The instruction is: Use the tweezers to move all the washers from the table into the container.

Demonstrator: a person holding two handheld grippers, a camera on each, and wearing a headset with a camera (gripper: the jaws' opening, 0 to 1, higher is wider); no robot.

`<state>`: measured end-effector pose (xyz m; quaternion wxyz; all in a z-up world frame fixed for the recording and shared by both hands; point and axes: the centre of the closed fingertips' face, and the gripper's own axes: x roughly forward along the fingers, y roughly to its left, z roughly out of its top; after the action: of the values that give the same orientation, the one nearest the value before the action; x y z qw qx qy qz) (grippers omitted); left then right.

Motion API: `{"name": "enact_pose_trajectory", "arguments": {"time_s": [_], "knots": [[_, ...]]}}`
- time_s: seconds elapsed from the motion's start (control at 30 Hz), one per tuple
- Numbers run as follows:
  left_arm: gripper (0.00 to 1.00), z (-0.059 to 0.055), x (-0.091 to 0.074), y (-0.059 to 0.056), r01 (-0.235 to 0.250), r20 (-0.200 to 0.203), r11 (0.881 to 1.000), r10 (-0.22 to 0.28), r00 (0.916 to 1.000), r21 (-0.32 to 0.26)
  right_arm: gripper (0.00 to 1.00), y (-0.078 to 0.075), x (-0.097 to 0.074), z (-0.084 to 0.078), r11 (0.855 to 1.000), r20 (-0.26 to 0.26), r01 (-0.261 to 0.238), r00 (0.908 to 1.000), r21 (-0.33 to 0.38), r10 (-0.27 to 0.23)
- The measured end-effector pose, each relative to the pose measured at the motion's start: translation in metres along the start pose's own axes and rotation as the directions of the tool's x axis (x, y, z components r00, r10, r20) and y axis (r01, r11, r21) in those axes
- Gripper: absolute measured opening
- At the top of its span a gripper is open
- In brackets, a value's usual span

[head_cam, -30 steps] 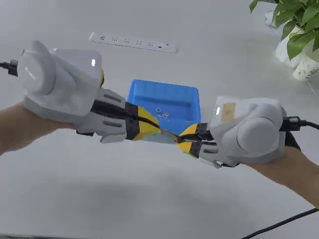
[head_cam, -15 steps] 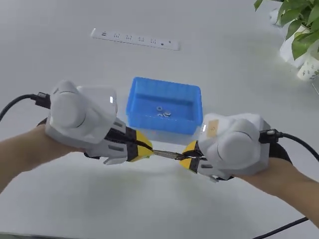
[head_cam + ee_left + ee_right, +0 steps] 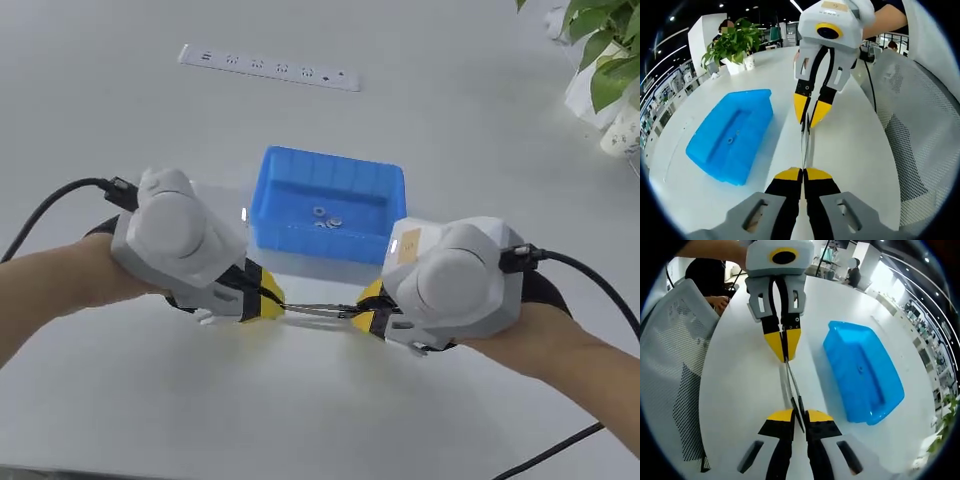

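Observation:
Thin metal tweezers (image 3: 316,309) span the gap between my two grippers, just in front of the blue container (image 3: 290,185). My left gripper (image 3: 272,305) is shut on one end and my right gripper (image 3: 362,312) is shut on the other. In the left gripper view the tweezers (image 3: 804,144) run from my left gripper (image 3: 803,175) to the right gripper (image 3: 811,111) opposite. In the right gripper view the tweezers (image 3: 791,385) run from my right gripper (image 3: 798,418) up to the left gripper (image 3: 785,347). A few small washers (image 3: 326,217) lie inside the container (image 3: 747,102) (image 3: 840,347).
A white power strip (image 3: 268,68) lies at the back of the white table. A potted plant (image 3: 605,70) stands at the far right. Cables trail from both grippers. A mesh chair (image 3: 920,125) sits at the table's near edge.
Both grippers, with the tweezers between them, have come down and back toward me, from in front of the container's near wall to the table short of it.

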<state>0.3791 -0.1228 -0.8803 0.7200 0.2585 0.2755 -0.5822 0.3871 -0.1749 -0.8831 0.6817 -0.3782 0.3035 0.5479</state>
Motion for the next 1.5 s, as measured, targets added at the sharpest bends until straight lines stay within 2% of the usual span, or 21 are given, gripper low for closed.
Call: {"name": "enact_pose_trajectory", "arguments": {"time_s": [0.13,0.27,0.37,0.4,0.5,0.63,0.83,0.93,1.03,1.13,1.23,1.3,1.37,1.4,1.47,1.5], "knots": [[0.06,-0.007,0.003,0.007,-0.032,-0.040,0.999,0.033,0.9987,0.022,0.09,0.001,0.001,-0.002,1.000,-0.005,0.000,1.0000,0.005,0.000],[0.06,-0.009,0.003,0.013,-0.041,-0.035,0.999,0.041,0.9986,0.005,0.09,0.000,0.003,-0.005,1.000,-0.015,0.004,0.9999,0.021,-0.004],[0.06,-0.010,0.002,0.013,-0.037,-0.035,0.999,0.037,0.9987,-0.009,0.10,0.001,0.005,-0.009,0.999,-0.014,-0.006,0.9999,0.054,0.007],[0.07,-0.011,0.001,0.014,-0.040,-0.042,0.999,0.039,0.9984,-0.019,0.10,0.001,0.004,-0.008,0.998,-0.005,-0.003,1.0000,0.068,0.004],[0.10,-0.014,-0.002,0.017,-0.062,-0.069,0.998,0.061,0.9957,-0.002,0.10,-0.001,0.004,-0.010,0.996,-0.007,0.003,1.0000,0.087,-0.003],[0.10,-0.016,-0.004,0.015,-0.061,-0.083,0.998,0.061,0.9947,-0.004,0.11,-0.004,0.004,-0.012,0.995,-0.008,0.011,0.9999,0.101,-0.010],[0.10,-0.019,-0.008,0.015,-0.088,-0.113,0.996,0.087,0.9898,-0.011,0.14,-0.006,0.003,-0.012,0.993,-0.011,0.024,0.9997,0.114,-0.023],[0.10,-0.020,-0.012,0.015,-0.104,-0.122,0.995,0.101,0.9874,-0.015,0.15,-0.006,-0.002,-0.005,0.991,0.021,0.030,0.9993,0.129,-0.033],[0.10,-0.015,-0.019,0.015,-0.128,-0.104,0.991,0.123,0.9869,-0.038,0.15,-0.008,-0.004,-0.004,0.990,0.019,0.043,0.9988,0.135,-0.046],[0.11,-0.007,-0.027,0.018,-0.159,-0.083,0.986,0.155,0.9845,-0.051,0.15,-0.011,-0.011,0.001,0.986,0.047,0.062,0.9964,0.155,-0.070],[0.12,-0.001,-0.039,0.021,-0.209,-0.053,0.971,0.204,0.9775,-0.112,0.15,-0.014,-0.022,0.007,0.975,0.083,0.093,0.9903,0.201,-0.111],[0.13,0.002,-0.048,0.018,-0.223,-0.031,0.964,0.221,0.9748,-0.146,0.15,-0.016,-0.030,0.009,0.969,0.105,0.106,0.9857,0.222,-0.132],[0.14,0.006,-0.062,0.016,-0.271,-0.014,0.949,0.273,0.9620,-0.161,0.15,-0.016,-0.042,0.011,0.960,0.127,0.136,0.9772,0.244,-0.170],[0.15,0.009,-0.066,0.014,-0.278,0.002,0.945,0.282,0.9593,-0.174,0.15,-0.017,-0.047,0.011,0.955,0.135,0.151,0.9725,0.256,-0.190],[0.15,0.017,-0.078,0.008,-0.307,0.050,0.927,0.325,0.9445,-0.216,0.15,-0.016,-0.059,0.014,0.941,0.166,0.177,0.9584,0.290,-0.232],[0.15,0.018,-0.079,0.006,-0.310,0.056,0.926,0.329,0.9427,-0.218,0.15,-0.016,-0.062,0.014,0.938,0.170,0.181,0.9561,0.296,-0.239]]}}
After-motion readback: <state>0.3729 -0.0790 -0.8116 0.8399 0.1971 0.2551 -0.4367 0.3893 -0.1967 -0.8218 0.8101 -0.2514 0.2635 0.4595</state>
